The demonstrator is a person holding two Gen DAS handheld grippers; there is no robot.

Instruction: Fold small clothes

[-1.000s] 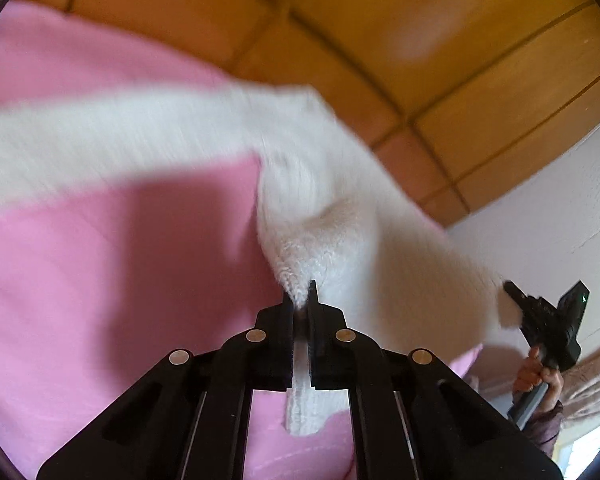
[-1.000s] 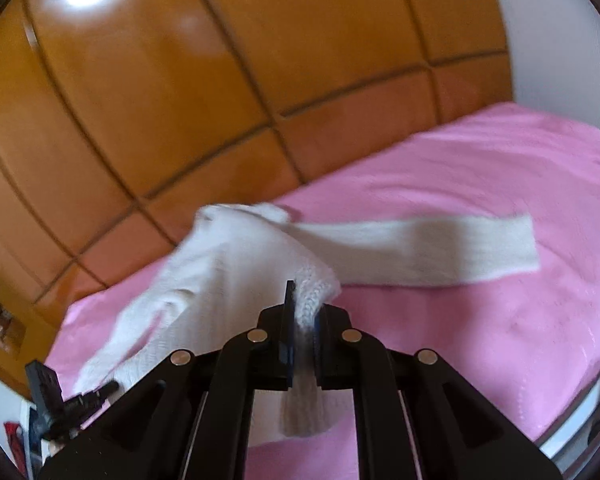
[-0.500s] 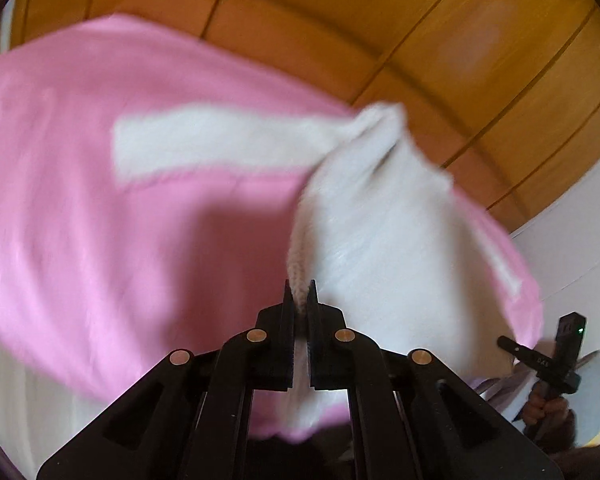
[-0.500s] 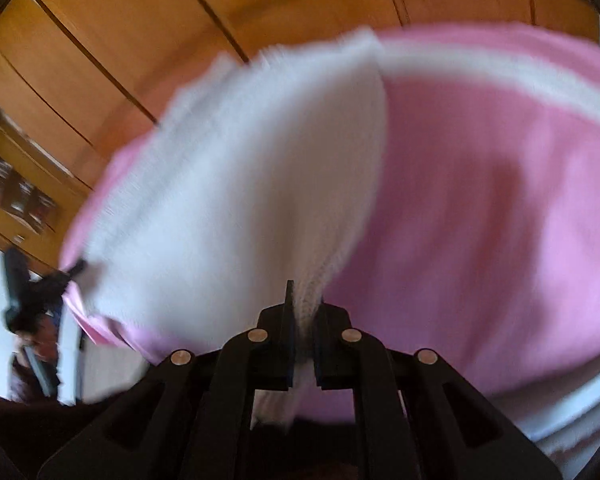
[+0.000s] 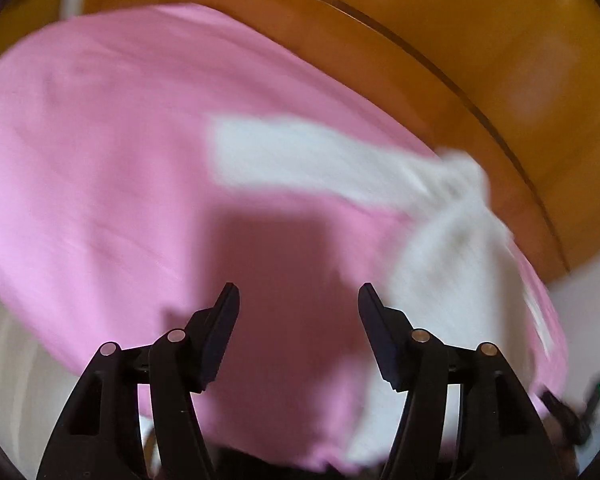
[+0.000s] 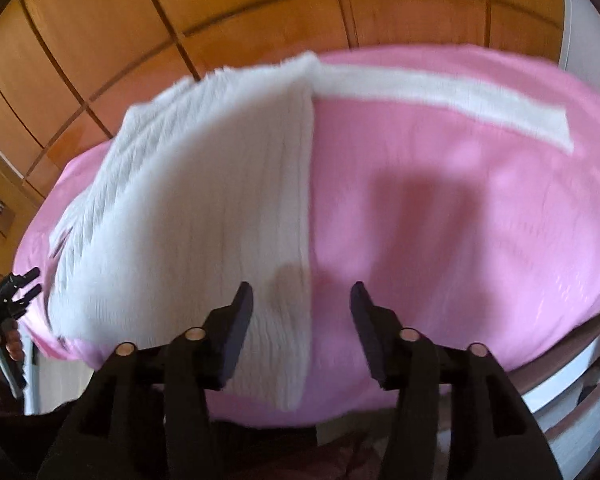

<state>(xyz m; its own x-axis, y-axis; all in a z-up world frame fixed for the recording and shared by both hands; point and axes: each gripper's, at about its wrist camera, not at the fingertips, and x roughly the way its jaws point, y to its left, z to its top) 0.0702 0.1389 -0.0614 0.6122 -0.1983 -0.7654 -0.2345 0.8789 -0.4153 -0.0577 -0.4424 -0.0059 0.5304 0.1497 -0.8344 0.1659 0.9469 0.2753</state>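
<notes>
The bed [image 6: 480, 208], under its pink cover, fills most of both views, but its near edge drops out of sight behind the black claws and its far side is cut off by the wooden panelling [image 6: 260, 4]. Everything is smeared by motion, worst in the left wrist view, so the weave of the white knitted garment [image 6: 204, 200] only reads clearly from the right. The garment lies flat on the pink cover, its body folded over into a long slab, one sleeve [image 6: 440, 96] stretched out sideways across the bed; the other sleeve cannot be made out.

Both claws tilt steeply down at the bed. The right claw [image 6: 302, 300] is opening, its jaws apart, the garment's near edge lying below the gap but not pinched. The left claw [image 5: 299, 300] is opening too, jaws wide with only shadowed pink cover between them. A hand [image 6: 4, 340] gripping the left claw's handle shows at the edge of the right view, mostly cropped.
</notes>
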